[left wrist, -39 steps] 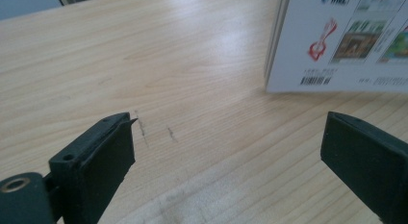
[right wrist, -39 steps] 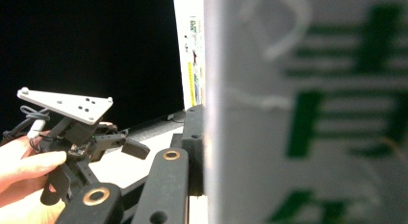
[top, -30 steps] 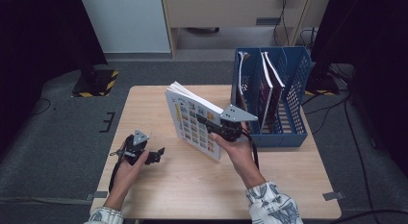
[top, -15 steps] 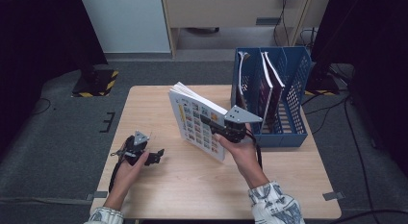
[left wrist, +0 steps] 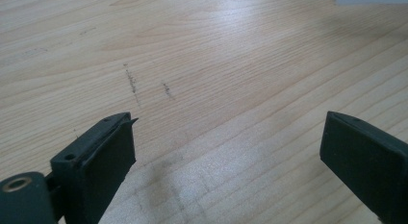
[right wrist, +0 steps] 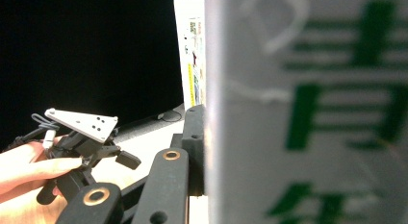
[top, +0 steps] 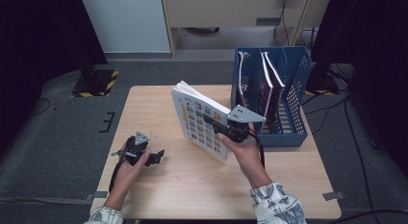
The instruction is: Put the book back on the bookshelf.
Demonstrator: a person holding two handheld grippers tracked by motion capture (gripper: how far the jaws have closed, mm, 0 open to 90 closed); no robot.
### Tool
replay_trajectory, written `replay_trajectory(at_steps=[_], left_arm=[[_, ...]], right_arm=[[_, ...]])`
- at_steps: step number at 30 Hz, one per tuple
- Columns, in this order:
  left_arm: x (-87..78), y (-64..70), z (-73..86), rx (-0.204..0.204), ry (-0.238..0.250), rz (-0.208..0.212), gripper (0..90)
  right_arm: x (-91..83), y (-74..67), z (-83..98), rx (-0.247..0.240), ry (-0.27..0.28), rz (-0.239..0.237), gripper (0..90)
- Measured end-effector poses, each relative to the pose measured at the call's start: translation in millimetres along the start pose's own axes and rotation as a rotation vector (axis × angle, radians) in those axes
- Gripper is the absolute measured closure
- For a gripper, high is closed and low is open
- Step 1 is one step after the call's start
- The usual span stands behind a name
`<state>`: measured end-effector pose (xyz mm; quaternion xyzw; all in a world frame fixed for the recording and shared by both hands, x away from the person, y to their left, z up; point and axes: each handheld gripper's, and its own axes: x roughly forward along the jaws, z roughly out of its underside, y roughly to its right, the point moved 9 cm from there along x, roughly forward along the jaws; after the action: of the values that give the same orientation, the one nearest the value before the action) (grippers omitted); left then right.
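Observation:
A white book [top: 199,120] with a grid of coloured pictures on its cover stands upright and tilted above the wooden table [top: 159,108], just left of the blue file rack [top: 293,89]. My right gripper [top: 219,128] is shut on the book's lower right part. In the right gripper view the book [right wrist: 308,113] looms close and blurred, one black jaw lies flat against it and the other jaw is hidden behind it. My left gripper [top: 156,156] rests low at the table's left front, open, with bare wood [left wrist: 216,65] between its jaws [left wrist: 226,152].
The rack stands at the table's right rear and holds a few upright books [top: 267,84] in its slots. The left gripper [right wrist: 127,159] and its hand appear far off in the right gripper view. Dark floor and cables surround the table.
The right gripper has carried the book a little to the right, closer to the rack. The left gripper has stayed where it was.

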<state>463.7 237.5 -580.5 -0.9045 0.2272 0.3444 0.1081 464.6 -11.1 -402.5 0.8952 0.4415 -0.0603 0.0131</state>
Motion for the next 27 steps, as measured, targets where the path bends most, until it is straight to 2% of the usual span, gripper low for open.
replay_trajectory(at_steps=[18,27], left_arm=[[-0.9,-1.4,2.9,-0.014,0.001,0.005,4.9],[0.4,-3.8,2.1,-0.020,0.003,-0.006,5.1]], right_arm=[[-9.6,0.7,1.3,0.001,-0.014,0.013,73.9],[-26.2,6.4,-7.2,-0.007,0.002,0.023,73.9]])
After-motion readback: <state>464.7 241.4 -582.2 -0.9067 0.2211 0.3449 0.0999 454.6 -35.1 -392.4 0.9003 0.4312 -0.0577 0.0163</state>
